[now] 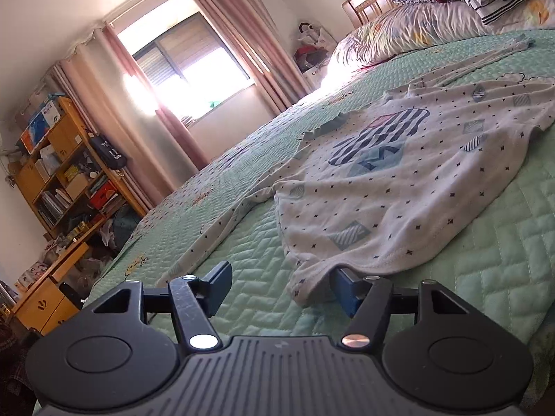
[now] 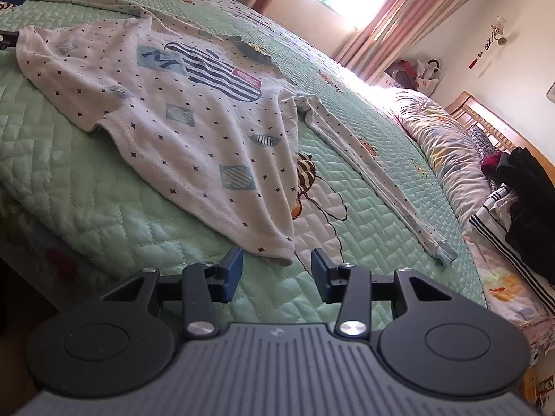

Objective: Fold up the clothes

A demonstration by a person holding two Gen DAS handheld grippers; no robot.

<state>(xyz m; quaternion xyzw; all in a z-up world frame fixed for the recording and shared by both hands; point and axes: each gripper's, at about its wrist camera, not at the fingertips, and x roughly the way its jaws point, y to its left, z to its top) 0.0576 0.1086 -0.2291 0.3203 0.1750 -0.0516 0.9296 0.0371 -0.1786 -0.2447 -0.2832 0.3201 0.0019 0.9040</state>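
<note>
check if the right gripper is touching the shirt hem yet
Apart. The right wrist view shows the right gripper open just short of the shirt hem corner, green quilt visible between the fingertips and the cloth.

A large "M" is printed on the shirt (image 2: 163, 104).

I see one long-sleeved shirt (image 2: 180, 104), white with small dark diamonds, striped print and an "M" patch, spread face up and rumpled on the green quilted bedspread (image 2: 364, 215); one sleeve (image 2: 374, 180) stretched out straight beside it.
</note>
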